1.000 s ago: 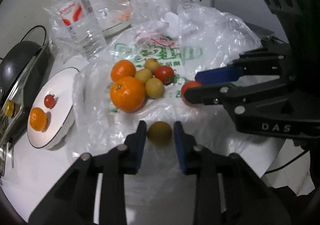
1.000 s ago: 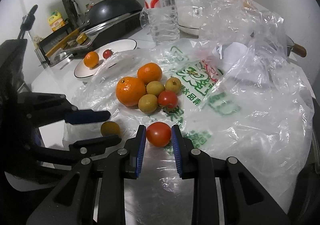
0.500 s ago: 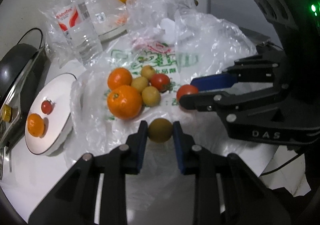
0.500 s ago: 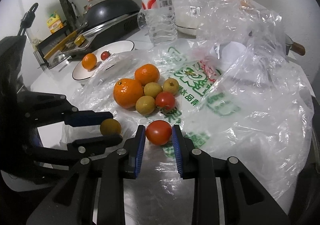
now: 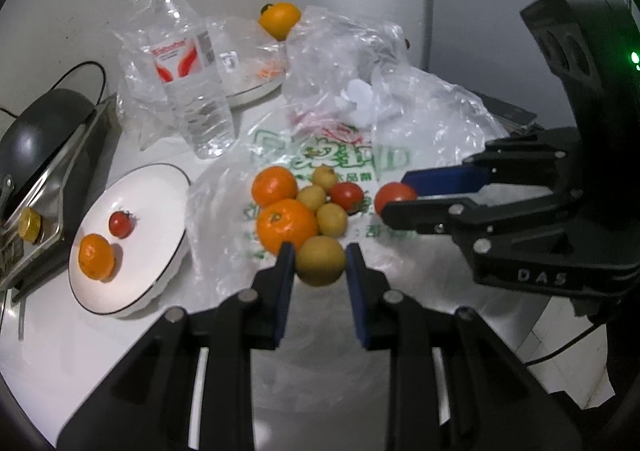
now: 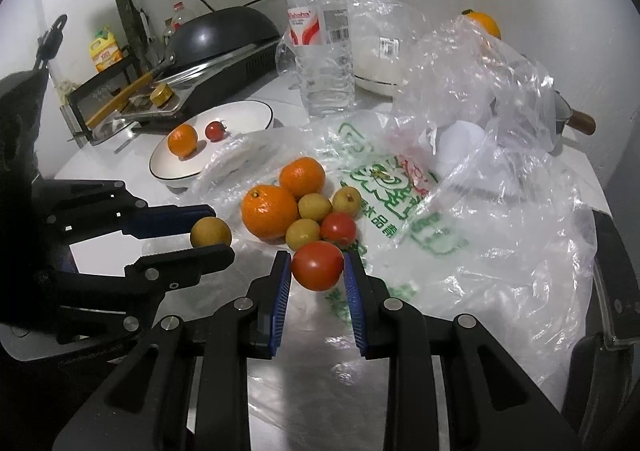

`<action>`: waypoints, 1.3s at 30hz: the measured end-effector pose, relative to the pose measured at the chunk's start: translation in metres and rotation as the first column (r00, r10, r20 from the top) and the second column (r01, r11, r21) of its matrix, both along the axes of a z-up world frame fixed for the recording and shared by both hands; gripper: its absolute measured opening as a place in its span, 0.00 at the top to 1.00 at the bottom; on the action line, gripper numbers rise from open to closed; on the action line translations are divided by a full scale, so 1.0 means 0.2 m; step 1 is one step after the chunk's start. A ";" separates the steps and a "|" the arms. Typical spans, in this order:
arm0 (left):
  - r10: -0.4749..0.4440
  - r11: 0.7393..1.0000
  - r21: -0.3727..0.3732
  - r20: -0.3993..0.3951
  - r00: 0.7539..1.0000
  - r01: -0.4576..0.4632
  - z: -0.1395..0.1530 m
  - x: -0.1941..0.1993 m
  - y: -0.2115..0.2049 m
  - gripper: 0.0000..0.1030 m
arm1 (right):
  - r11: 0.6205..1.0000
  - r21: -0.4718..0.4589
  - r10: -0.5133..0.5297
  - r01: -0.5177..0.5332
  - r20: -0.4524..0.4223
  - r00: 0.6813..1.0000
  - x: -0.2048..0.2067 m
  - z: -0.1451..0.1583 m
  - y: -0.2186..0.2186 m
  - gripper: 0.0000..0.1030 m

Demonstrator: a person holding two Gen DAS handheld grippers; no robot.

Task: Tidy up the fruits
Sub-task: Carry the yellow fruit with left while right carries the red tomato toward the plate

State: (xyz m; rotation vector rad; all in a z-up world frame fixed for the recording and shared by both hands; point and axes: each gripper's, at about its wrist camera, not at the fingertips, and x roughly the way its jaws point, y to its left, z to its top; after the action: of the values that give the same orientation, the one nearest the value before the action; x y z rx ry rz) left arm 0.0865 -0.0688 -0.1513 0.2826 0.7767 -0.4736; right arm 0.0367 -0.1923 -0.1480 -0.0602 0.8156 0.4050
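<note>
Left gripper (image 5: 320, 265): clamped on a yellow-brown longan (image 5: 321, 260) — blue pads on both its sides, up above the printed plastic bag (image 5: 360, 155).
Right gripper (image 6: 316, 271): closed around a red tomato (image 6: 317, 265), lifted just in front of the pile.
Fruit pile (image 6: 298, 207): two oranges, three longans, one tomato — bunched together on the bag.
White plate (image 5: 152, 203): to the left, carrying a small orange (image 5: 96, 255) and a cherry tomato (image 5: 121, 223).
Water bottle (image 5: 188, 67): upright behind the plate.

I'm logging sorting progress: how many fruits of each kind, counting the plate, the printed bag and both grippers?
Oranges: 3
Tomatoes: 3, one in the right gripper
Small yellow-brown fruits: 4, one in the left gripper
Total: 10
</note>
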 end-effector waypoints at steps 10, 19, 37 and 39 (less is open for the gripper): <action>0.035 0.998 -0.051 0.022 0.999 -0.034 0.06 0.00 0.18 0.74 | 0.999 -0.038 0.028 -0.027 0.019 0.999 0.01 0.06 0.15 0.72; 0.110 0.991 -0.078 0.062 0.992 -0.105 0.10 0.03 0.42 0.74 | 0.994 -0.073 0.089 -0.086 0.045 0.995 0.03 0.15 0.35 0.72; 0.230 0.970 -0.091 0.063 0.971 -0.224 0.02 0.21 0.79 0.74 | 0.980 -0.073 0.187 -0.184 0.047 0.981 0.22 0.19 0.69 0.72; 0.233 0.970 -0.089 0.058 0.971 -0.227 0.01 0.22 0.81 0.74 | 0.979 -0.073 0.194 -0.191 0.041 0.980 0.25 0.18 0.72 0.72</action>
State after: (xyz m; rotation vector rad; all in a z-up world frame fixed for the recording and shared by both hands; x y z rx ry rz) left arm 0.1305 0.0923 -0.1499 0.1287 0.7114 -0.2743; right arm 0.0861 -0.0484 -0.1129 -0.2133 0.7783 0.5565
